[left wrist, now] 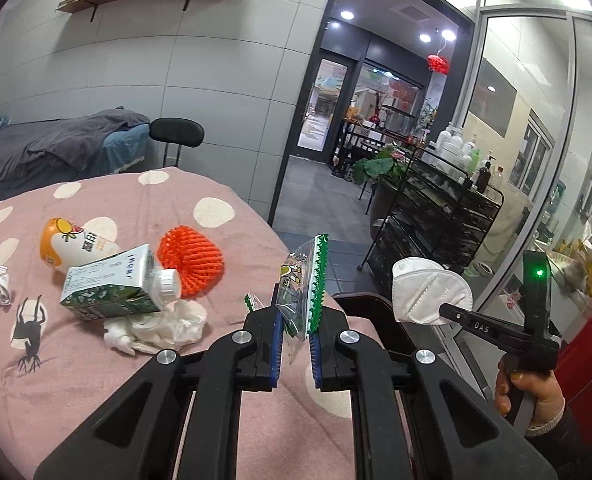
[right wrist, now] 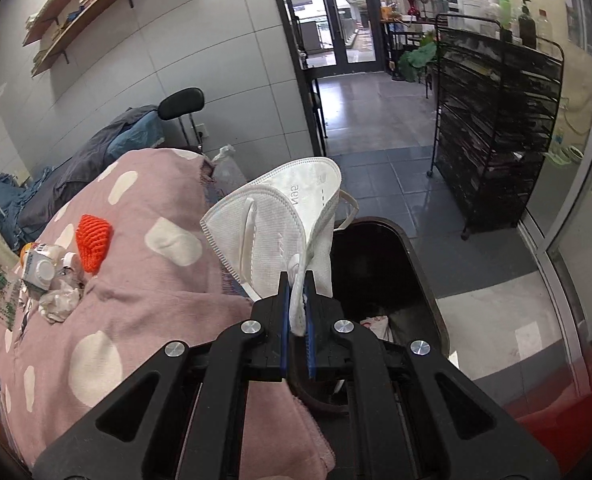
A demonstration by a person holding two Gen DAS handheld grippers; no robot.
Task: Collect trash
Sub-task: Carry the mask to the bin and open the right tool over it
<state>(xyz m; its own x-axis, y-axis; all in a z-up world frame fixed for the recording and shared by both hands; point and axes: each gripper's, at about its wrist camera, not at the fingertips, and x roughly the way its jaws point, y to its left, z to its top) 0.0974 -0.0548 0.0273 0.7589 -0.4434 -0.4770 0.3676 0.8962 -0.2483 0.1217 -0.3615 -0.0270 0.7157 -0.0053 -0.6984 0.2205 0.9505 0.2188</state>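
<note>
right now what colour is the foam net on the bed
Orange-red foam net, clearest in the left wrist view.

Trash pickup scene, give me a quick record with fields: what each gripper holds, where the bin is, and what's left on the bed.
left gripper: shut on a clear snack wrapper with green edge
right gripper: shut on a white face mask
bin: dark, open, beside the pink spotted bedcover, just past the mask
left on bed: orange bottle, green carton, orange foam net, white tissue, crumpled paper
</note>
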